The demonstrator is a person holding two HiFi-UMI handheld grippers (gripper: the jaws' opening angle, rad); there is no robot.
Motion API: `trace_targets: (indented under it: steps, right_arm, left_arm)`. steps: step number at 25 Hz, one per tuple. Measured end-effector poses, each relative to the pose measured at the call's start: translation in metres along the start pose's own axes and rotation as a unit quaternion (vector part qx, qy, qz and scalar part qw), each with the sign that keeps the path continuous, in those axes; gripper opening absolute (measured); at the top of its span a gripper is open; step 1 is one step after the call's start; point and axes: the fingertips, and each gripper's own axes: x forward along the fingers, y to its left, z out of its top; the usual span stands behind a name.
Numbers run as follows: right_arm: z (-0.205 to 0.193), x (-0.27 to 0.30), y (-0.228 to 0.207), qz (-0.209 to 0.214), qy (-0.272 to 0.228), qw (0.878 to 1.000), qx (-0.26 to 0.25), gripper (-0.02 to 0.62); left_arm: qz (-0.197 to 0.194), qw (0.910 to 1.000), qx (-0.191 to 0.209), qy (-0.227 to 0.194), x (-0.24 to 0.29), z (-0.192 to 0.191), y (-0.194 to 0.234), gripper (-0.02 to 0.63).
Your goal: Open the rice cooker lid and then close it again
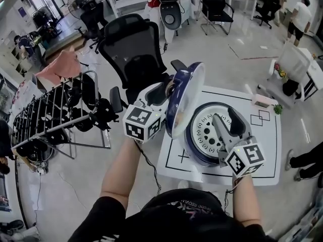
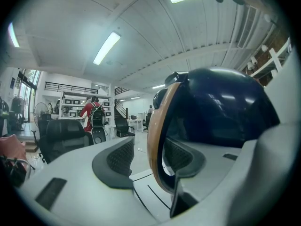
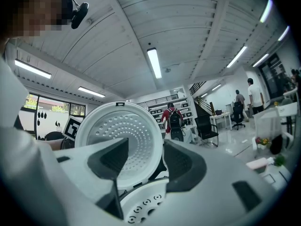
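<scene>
Left gripper view: the left gripper (image 2: 150, 159) has its two grey jaws standing apart. The tan edge of the dark blue, domed plastic rice cooker lid (image 2: 216, 107) stands upright between them. A gap shows on the 9 o'clock side of that edge, so the pads straddle the lid rather than clamp it.

Right gripper view: the right gripper (image 3: 143, 166) is also parted, with nothing between its jaws. Beyond them is the lid's white, perforated inner face.

Head view: the round, dark blue rice cooker body (image 1: 199, 157) sits on a white square mat with black line markings (image 1: 262, 145). The raised lid is hinged at the body's 10 o'clock side. The left gripper meets the lid from 9 o'clock. The right gripper reaches over the cooker's open mouth from 5 o'clock.

Progress, as a judgement: the opening half looks done, since the lid stands fully up. Lowering it and latching it shut is still to do.

Contents: a white plastic disc with oval holes (image 1: 204, 130) fills the cooker's mouth. No rice or water can be seen, and whatever lies under the disc is hidden.
</scene>
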Motion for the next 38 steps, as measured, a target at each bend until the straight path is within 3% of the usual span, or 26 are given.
trace_targets:
  steps: [9, 14, 38]
  right_arm:
    - [0.0, 0.002, -0.005, -0.002, -0.002, 1.0, 0.003, 0.238]
    - [0.001, 0.002, -0.004, -0.003, 0.001, 1.0, 0.002, 0.238]
    - [0.016, -0.025, -0.016, -0.036, -0.011, 0.999, 0.001, 0.238]
  left_arm:
    - [-0.016, 0.9999, 0.004, 0.0, 0.004, 0.002, -0.003, 0.196]
    - [-0.04, 0.9991, 0.012, 0.004, 0.003, 0.005, -0.011, 0.123]
    - [-0.035, 0.9956, 0.081, 0.031, 0.006, 0.021, -0.026, 0.118]
